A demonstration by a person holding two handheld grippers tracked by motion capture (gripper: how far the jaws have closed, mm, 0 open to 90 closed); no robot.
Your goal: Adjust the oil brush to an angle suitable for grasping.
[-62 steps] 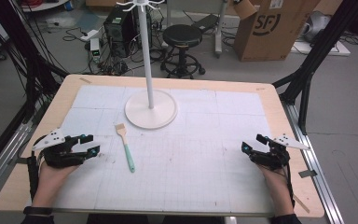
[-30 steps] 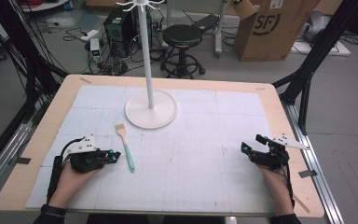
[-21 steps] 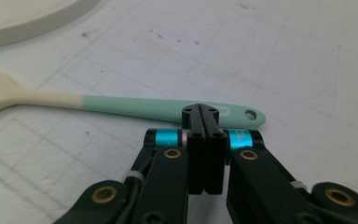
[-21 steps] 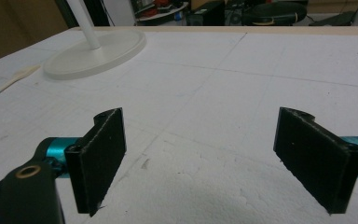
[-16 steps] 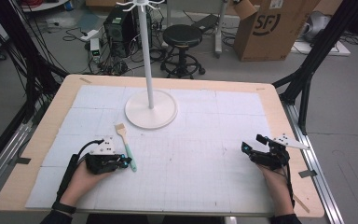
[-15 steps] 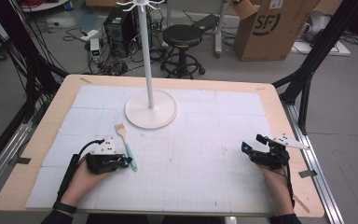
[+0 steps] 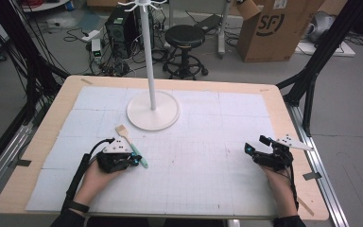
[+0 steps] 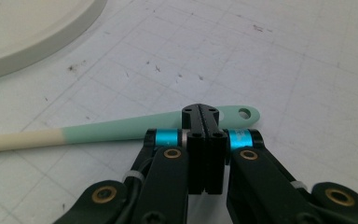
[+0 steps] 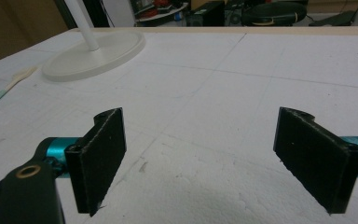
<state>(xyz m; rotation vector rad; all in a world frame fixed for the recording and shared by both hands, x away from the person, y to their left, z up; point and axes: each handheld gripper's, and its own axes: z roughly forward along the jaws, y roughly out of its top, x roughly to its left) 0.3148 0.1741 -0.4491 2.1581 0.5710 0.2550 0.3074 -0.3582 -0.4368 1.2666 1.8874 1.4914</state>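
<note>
A small brush (image 7: 124, 133) with a cream head and a mint-green handle lies on the white mat, just in front of the stand's round base (image 7: 152, 111). My left gripper (image 7: 136, 161) rests on the mat with its tips at the green end of the handle. In the left gripper view the brush handle (image 8: 107, 128) runs crosswise just behind the tips of the left gripper (image 8: 206, 112), whose jaws are pressed together with nothing between them. My right gripper (image 7: 255, 145) sits near the mat's right edge. The right gripper (image 9: 209, 154) is open wide over bare mat.
A white pole stand rises from its base (image 9: 93, 53) at the middle back of the table. The wooden table edge (image 7: 293, 127) frames the mat. Behind the table stand a stool (image 7: 184, 35), a computer tower and a cardboard box (image 7: 274, 28).
My left hand has slid right across the mat until its shut tips reached the brush's green handle. The right hand has stayed put.
</note>
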